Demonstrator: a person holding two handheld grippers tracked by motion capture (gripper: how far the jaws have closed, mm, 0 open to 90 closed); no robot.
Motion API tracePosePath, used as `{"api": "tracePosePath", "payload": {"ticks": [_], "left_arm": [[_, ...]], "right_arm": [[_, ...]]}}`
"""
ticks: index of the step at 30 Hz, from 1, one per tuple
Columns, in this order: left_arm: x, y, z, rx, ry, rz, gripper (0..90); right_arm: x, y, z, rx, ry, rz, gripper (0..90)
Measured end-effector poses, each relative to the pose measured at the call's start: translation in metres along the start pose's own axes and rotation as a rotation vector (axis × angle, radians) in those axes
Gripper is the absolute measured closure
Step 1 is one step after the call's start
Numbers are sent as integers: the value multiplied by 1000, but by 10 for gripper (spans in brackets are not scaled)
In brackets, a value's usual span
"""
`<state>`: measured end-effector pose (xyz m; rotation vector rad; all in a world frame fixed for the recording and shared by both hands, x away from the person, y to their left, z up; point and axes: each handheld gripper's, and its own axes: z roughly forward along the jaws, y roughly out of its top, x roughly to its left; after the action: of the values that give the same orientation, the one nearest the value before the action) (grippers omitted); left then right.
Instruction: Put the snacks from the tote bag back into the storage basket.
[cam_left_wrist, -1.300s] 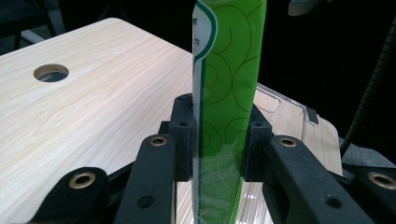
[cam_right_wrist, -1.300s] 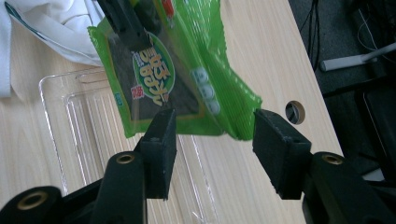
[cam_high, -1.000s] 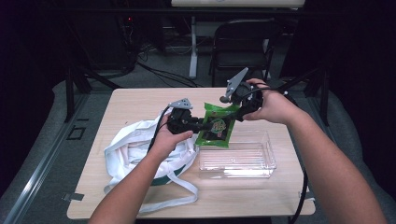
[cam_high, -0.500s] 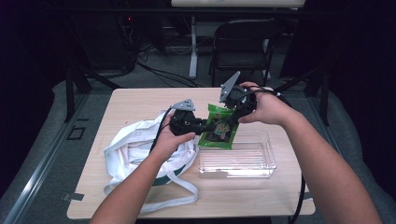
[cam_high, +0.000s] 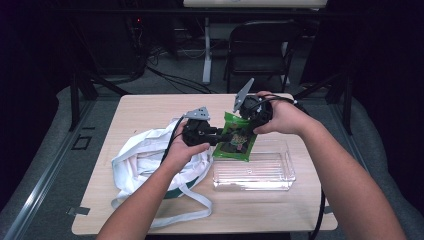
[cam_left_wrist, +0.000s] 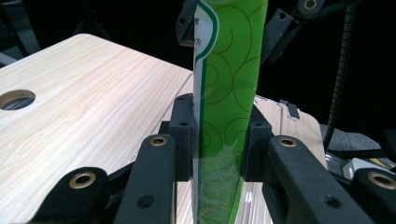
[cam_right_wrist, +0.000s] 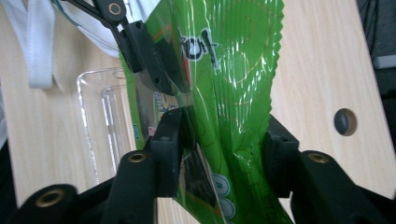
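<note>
The left gripper's (cam_high: 212, 136) fingers pinch the shiny green plastic snack bag (cam_high: 236, 138) tight. The right gripper's (cam_high: 246, 120) fingers have just been closing around its top edge. The bag hangs between both grippers, just above the clear plastic tray (cam_high: 270, 175) on the bench (cam_high: 150, 112).

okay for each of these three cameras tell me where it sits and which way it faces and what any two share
High view: above the person's side, facing forward and down on the pale wooden table; both forearms show.
Left gripper view: on the left hand-held gripper, looking along its jaws, shut on the glossy green snack packet.
Right gripper view: on the right hand-held gripper, looking down over the clear plastic tray.
All three share the packet.
</note>
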<state>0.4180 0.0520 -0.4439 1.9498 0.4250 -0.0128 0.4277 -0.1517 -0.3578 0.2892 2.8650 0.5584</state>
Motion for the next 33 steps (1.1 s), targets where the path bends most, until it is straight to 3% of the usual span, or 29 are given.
{"api": "tracePosePath", "payload": {"ticks": [8, 18, 23, 33], "left_arm": [[1, -1, 2, 7, 1, -5, 710], [0, -2, 5, 29, 9, -8, 652], [2, -2, 4, 25, 13, -51, 591], [5, -2, 2, 37, 34, -77, 472]], "right_arm": [[0, 0, 0, 17, 29, 2, 669], [4, 1, -2, 55, 46, -46, 731], [5, 3, -3, 59, 40, -57, 736], [5, 3, -1, 81, 31, -62, 737]]}}
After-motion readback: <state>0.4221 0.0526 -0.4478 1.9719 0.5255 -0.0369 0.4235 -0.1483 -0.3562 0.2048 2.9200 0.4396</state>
